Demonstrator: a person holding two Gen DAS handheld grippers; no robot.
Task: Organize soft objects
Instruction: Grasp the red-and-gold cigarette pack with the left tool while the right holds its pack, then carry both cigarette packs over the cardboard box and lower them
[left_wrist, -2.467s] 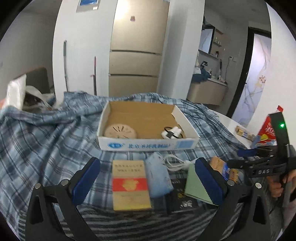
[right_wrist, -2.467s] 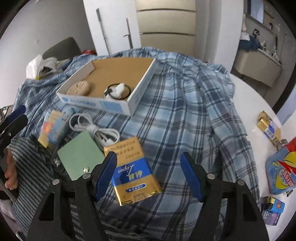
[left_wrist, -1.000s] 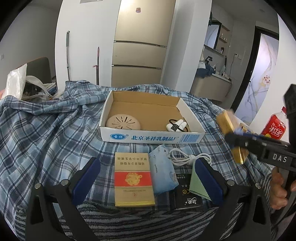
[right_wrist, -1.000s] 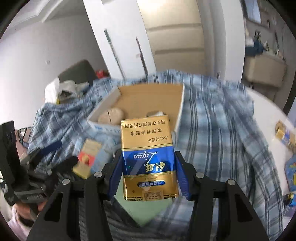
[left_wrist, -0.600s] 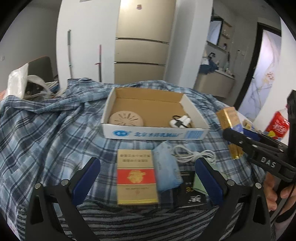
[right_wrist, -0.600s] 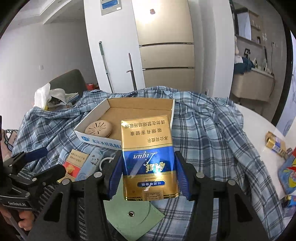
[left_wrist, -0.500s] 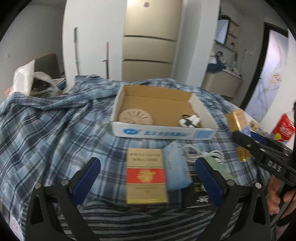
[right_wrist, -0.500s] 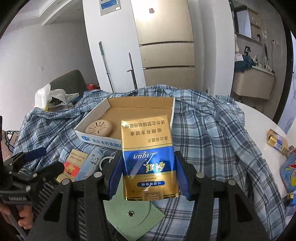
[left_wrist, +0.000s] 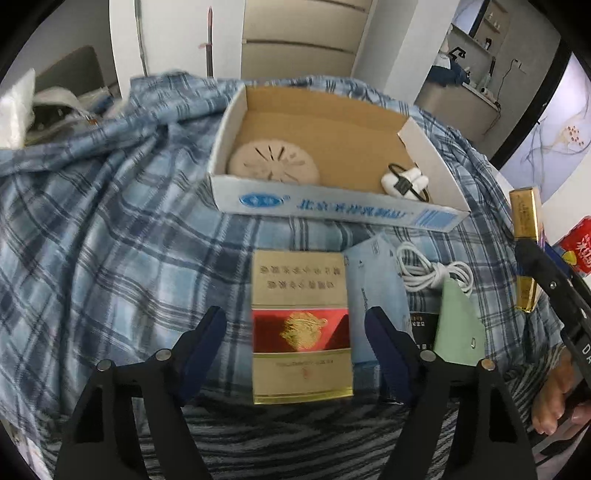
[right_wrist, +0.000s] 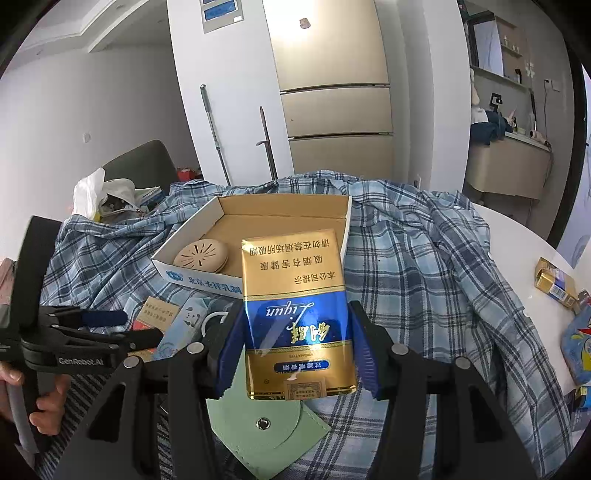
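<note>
Right gripper (right_wrist: 295, 349) clamped on blue-and-gold cigarette pack (right_wrist: 295, 314), blue pads pressed on both long sides, pack lifted off the cloth and held in front of cardboard box (right_wrist: 255, 216). Same pack seen edge-on at right of left view (left_wrist: 524, 236).

Left gripper (left_wrist: 295, 343) spread wide, low over red-and-gold cigarette pack (left_wrist: 300, 328), one finger on each side, not touching. Pack flat on plaid shirt (left_wrist: 110, 229) covering the table.

Just right of it: light blue tissue packet (left_wrist: 376, 280), coiled white cable (left_wrist: 432, 273), mint green snap pouch (left_wrist: 458, 325), black booklet (left_wrist: 423, 328) partly under pouch and packet.

Box open-topped, behind the row, white front wall with blue print. Inside: round beige vented disc (left_wrist: 273, 164) at left, white earbud case with black loop (left_wrist: 404, 181) at right front corner.

Gold box (right_wrist: 554, 282) and blue snack bag (right_wrist: 578, 347) on bare white table (right_wrist: 517, 236), far right.
</note>
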